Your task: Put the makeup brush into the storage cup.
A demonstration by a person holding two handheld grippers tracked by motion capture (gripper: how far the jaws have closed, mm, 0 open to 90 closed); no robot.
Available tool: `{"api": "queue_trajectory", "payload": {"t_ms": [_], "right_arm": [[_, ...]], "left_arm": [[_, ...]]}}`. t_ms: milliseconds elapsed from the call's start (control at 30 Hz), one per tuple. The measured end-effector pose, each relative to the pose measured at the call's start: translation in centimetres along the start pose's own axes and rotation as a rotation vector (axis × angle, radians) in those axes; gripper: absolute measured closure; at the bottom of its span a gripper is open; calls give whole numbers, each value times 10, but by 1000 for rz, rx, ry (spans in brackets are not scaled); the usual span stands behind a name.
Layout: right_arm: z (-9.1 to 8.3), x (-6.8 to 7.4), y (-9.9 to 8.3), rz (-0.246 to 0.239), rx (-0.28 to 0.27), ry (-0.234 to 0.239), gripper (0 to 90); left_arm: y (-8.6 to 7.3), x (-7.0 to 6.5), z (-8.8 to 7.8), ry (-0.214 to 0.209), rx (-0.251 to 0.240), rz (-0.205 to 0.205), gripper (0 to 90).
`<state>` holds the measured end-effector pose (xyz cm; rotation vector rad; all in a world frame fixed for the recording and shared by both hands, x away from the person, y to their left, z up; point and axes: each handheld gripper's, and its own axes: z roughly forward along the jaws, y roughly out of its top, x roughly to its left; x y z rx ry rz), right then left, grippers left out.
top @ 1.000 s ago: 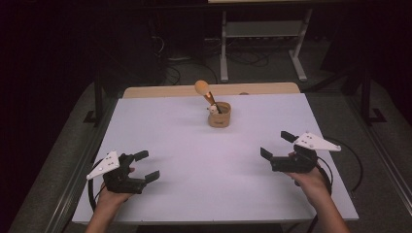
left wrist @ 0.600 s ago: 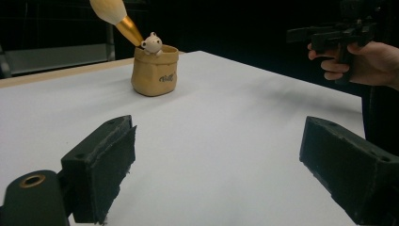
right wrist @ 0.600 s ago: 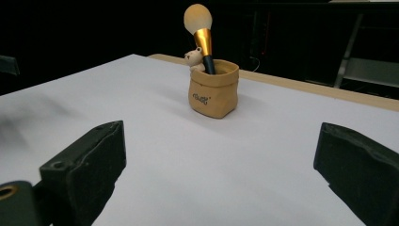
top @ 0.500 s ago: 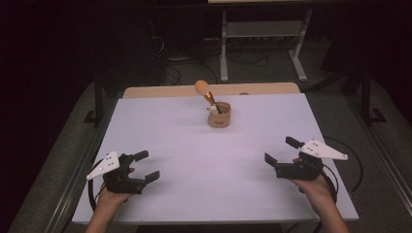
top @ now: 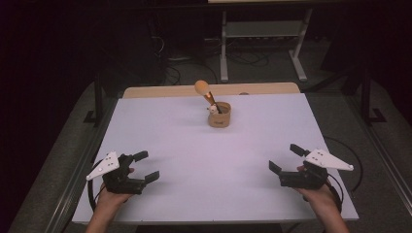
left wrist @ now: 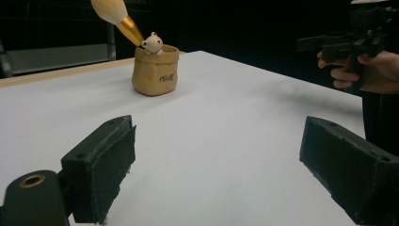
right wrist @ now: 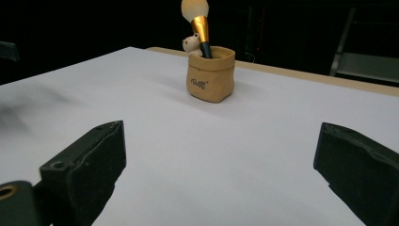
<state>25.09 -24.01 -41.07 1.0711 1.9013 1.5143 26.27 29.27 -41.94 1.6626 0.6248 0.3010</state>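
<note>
With both the left tongs (top: 145, 166) and right tongs (top: 285, 158) spread apart and empty near the white bench's (top: 194, 160) front edge, reach steadily for the gold-ferruled makeup brush (top: 206, 93) leaning in the tan sack-shaped pot (top: 219, 115) far back, gripping its handle without tipping the pot.

tan sack-shaped pot (top: 219, 115) upright at table's far middle, gold-ferruled brush (top: 205, 91) leaning inside, bristles up
</note>
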Motion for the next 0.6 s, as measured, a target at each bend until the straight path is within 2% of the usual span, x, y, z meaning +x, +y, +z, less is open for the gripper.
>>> {"api": "queue_trajectory", "payload": {"t_ms": [233, 400, 433, 600], "right_arm": [[-7, 1, -9, -5, 16, -6, 23], [-6, 2, -8, 0, 17, 2, 23], [-5, 1, -9, -20, 18, 2, 23], [-6, 2, -8, -27, 20, 4, 23]], "left_arm": [[-1, 0, 0, 1, 1, -3, 105], [-1, 0, 0, 2, 8, 1, 105], [-1, 0, 0, 3, 6, 1, 105], [-1, 0, 1, 1, 11, 2, 105]]}}
